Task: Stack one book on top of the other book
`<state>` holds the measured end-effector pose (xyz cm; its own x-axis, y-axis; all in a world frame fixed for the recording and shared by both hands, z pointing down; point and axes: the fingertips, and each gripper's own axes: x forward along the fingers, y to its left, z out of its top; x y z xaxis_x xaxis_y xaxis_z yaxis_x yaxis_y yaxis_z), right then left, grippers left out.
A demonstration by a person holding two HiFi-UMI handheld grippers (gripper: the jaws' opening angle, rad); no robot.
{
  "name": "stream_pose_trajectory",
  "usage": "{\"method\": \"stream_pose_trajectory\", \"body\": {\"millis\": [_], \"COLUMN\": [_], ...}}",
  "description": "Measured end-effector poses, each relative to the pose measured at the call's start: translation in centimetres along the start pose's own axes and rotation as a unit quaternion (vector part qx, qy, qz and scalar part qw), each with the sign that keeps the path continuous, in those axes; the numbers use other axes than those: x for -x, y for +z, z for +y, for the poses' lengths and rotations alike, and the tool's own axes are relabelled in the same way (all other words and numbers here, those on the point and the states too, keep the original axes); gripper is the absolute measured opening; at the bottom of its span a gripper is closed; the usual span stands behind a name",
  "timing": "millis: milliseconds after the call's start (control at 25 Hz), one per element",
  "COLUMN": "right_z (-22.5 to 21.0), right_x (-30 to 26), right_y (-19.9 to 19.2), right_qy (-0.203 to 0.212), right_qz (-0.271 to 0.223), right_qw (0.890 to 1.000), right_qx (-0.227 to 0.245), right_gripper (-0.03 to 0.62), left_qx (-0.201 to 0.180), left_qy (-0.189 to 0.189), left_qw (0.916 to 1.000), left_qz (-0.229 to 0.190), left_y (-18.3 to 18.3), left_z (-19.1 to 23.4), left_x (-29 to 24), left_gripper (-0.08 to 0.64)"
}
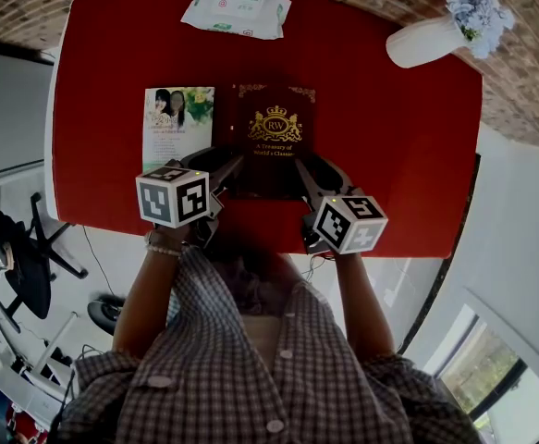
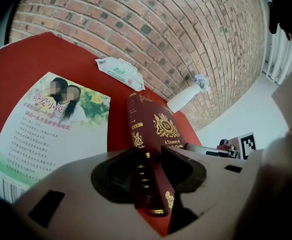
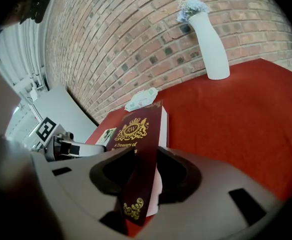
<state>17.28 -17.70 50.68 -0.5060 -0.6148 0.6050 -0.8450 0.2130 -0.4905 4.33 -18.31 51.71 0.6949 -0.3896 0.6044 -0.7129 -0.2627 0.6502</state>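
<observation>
So the biggest thing here is the red-topped rectangular table (image 1: pixel 389 137), pushed up against a brown brick wall (image 2: pixel 186 29).

Around the middle of it sits the thick maroon hardcover book with the gold crest (image 1: pixel 274 132), cover up. To its left is the thin white-and-green paperback with two people on the cover (image 1: pixel 177 123). It lies flat just beside the maroon one with a narrow strip of red between them, so the two aren't stacked yet.

Both claws are on the near end of the maroon book. The left gripper (image 1: pixel 223 166) is clenched on the near left corner. In the left gripper view the gold-lettered spine stands right between its pads (image 2: pixel 148 156), and both pads press on it. The right gripper (image 1: pixel 311 176) grasps the near right corner, and in the right gripper view the cover edge and white page block are pinched in its jaws (image 3: pixel 140 156). Whether that end is actually off the table, I can't tell.

The smaller stuff is at the far side. A white ceramic vase with pale blue flowers (image 1: pixel 426 40) stands at the far right corner, well apart from the books. A white soft pack of wet wipes with green print (image 1: pixel 237 9) lies flat at the far edge, behind the books.
</observation>
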Motion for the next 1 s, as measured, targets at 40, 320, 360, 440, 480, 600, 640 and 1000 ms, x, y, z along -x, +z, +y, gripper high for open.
{"method": "stream_pose_trajectory", "body": {"millis": [40, 320, 360, 440, 480, 600, 640, 1000], "right_z": [0.1, 1.1, 1.3, 1.7, 1.9, 2.6, 2.9, 6.2], "right_x": [0.1, 0.6, 0.6, 0.6, 0.5, 0.2, 0.1, -1.8], "right_y": [0.1, 1.1, 1.2, 1.4, 1.6, 2.0, 2.1, 2.3], "right_qy": [-0.001, 0.001, 0.001, 0.002, 0.003, 0.006, 0.008, 0.024], "right_qz": [-0.002, -0.017, -0.018, -0.02, -0.021, -0.023, -0.024, -0.017], "right_qw": [1.0, 1.0, 1.0, 1.0, 1.0, 1.0, 1.0, 1.0], "right_qx": [0.0, -0.02, -0.02, -0.019, -0.019, -0.018, -0.017, -0.01], "right_gripper": [0.144, 0.144, 0.144, 0.144, 0.144, 0.144, 0.144, 0.144], "left_qx": [-0.003, -0.016, -0.019, -0.024, -0.025, -0.029, -0.03, -0.023], "left_qy": [-0.001, 0.001, 0.001, 0.003, 0.005, 0.008, 0.009, 0.025], "left_qw": [1.0, 0.9997, 0.9997, 0.9995, 0.9994, 0.9992, 0.9991, 0.9985], "left_qz": [-0.001, -0.016, -0.018, -0.02, -0.022, -0.028, -0.029, -0.044], "left_y": [0.2, 1.4, 1.6, 2.0, 2.2, 2.8, 3.0, 3.9], "left_z": [-0.1, -0.9, -0.9, -0.9, -0.8, -0.5, -0.4, 1.8], "left_x": [0.1, 1.4, 1.6, 2.0, 2.2, 2.9, 3.2, 6.0], "left_gripper": [0.166, 0.164, 0.164, 0.164, 0.164, 0.164, 0.164, 0.164]}}
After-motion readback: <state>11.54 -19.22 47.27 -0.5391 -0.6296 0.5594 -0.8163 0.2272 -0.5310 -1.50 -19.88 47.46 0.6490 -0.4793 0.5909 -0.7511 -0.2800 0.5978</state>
